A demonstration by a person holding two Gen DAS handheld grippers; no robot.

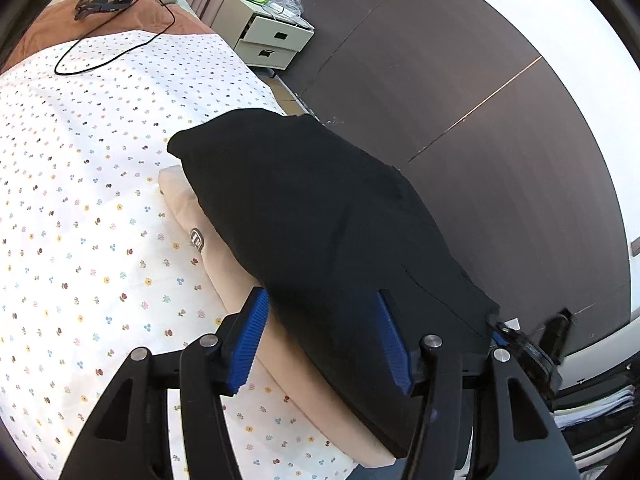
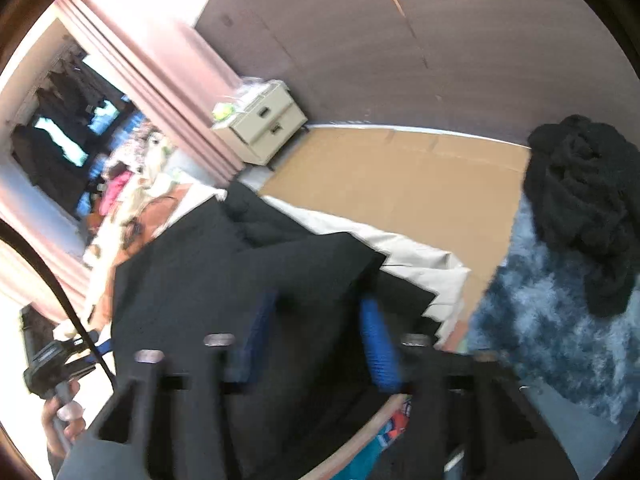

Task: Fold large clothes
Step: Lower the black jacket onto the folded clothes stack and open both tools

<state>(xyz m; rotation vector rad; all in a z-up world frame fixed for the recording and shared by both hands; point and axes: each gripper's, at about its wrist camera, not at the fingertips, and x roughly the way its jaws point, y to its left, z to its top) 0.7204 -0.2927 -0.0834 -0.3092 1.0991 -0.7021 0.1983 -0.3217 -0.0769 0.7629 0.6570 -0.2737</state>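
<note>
**A:** What did the left wrist view show nearest the lens?

**B:** The left gripper (image 1: 324,340) stood with its blue-padded jaws wide apart, clamping nothing. The folded black garment (image 1: 320,216) lay between and beyond them, stacked on a folded beige garment (image 1: 224,264), which lay on the white flower-dotted bedsheet (image 1: 80,200).

**A:** And the right one?

**B:** The right gripper (image 2: 316,344) was blurred; its jaws also stood apart, with the black cloth (image 2: 224,280) in front of them and between them. Whether a pad touched the cloth could not be told.

**A:** Farther off?

**B:** Beyond the sheet lay a brown blanket (image 1: 132,16) with a black cable (image 1: 116,40) looped across it. Past the bed stood a cream two-drawer bedside cabinet (image 1: 272,36) against a dark brown wall panel (image 1: 460,80). In the right view, a crumpled black knitted garment (image 2: 588,208) rested on a mottled blue shaggy rug (image 2: 552,320), near a tan floor (image 2: 400,176), with pink curtains (image 2: 168,80) behind.
</note>
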